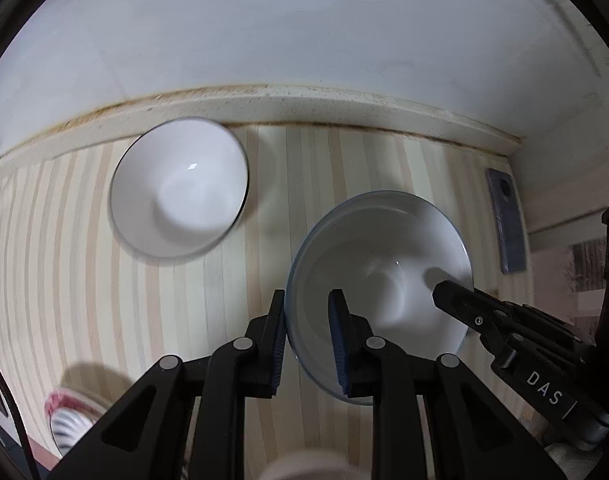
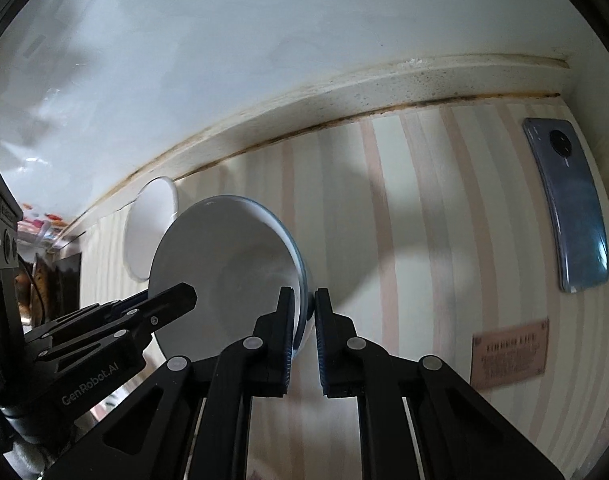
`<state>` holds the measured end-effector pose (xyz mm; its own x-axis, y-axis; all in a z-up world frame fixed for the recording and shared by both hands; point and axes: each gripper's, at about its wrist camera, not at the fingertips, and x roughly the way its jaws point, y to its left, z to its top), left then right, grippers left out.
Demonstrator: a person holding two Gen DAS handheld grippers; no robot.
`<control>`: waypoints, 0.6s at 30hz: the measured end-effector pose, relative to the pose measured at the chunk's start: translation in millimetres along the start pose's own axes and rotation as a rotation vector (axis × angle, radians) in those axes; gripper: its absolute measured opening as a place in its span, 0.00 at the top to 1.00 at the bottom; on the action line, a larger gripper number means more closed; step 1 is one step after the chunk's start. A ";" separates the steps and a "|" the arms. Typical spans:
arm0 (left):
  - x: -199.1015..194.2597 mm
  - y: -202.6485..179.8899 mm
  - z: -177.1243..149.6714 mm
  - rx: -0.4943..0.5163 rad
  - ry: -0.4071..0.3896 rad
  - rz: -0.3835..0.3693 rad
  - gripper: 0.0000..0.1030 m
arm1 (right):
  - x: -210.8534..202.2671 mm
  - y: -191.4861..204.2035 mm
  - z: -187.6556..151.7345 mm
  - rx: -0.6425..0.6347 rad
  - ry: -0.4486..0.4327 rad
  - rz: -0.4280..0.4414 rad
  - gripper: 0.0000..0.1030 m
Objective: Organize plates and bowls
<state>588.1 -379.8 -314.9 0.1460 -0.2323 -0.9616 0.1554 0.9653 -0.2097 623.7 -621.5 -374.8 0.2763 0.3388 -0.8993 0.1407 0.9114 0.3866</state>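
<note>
White letters reading "DAS" stood on the black body of the right tongs [image 1: 452,300] in the left wrist view. "GenRobot.AI" was printed in white along the body of the left tongs [image 2: 184,296] in the right wrist view. A brown card [image 2: 509,353] on the striped surface [image 2: 424,220] carried printed lines too blurred to read.
</note>
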 end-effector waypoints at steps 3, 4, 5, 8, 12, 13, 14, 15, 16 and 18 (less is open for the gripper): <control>-19.7 3.8 -23.9 0.002 -0.004 -0.006 0.82 | -19.4 10.6 -25.1 -0.004 -0.004 0.024 0.89; -26.6 4.6 -32.2 0.002 -0.011 -0.007 0.82 | -23.8 12.7 -30.8 -0.008 -0.003 0.026 0.89; -33.1 5.1 -40.4 0.009 -0.015 -0.004 0.82 | -27.2 18.9 -39.9 -0.015 -0.002 0.027 0.89; -49.6 9.5 -60.9 0.008 -0.022 -0.013 0.82 | -44.0 27.9 -66.9 -0.027 0.001 0.043 0.89; -67.6 19.3 -85.8 0.002 -0.022 -0.028 0.82 | -64.3 40.6 -103.3 -0.044 0.010 0.061 0.88; -69.7 19.6 -90.2 0.003 -0.023 -0.027 0.82 | -67.7 41.8 -109.7 -0.046 0.011 0.063 0.88; -72.9 21.6 -95.7 0.002 -0.027 -0.029 0.82 | -70.8 44.2 -117.4 -0.050 0.014 0.067 0.88; -74.6 22.0 -99.4 0.004 -0.028 -0.029 0.82 | -74.1 47.7 -127.7 -0.053 0.020 0.073 0.88; -76.6 22.6 -104.4 0.011 -0.028 -0.023 0.82 | -76.3 49.3 -134.5 -0.055 0.023 0.075 0.88; -77.8 24.2 -113.7 0.009 -0.027 -0.024 0.82 | -79.3 53.8 -151.4 -0.059 0.035 0.080 0.88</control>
<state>469.5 -324.8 -265.3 0.1680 -0.2591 -0.9511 0.1677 0.9583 -0.2314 465.4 -564.0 -313.6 0.2505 0.4185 -0.8730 0.0633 0.8927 0.4461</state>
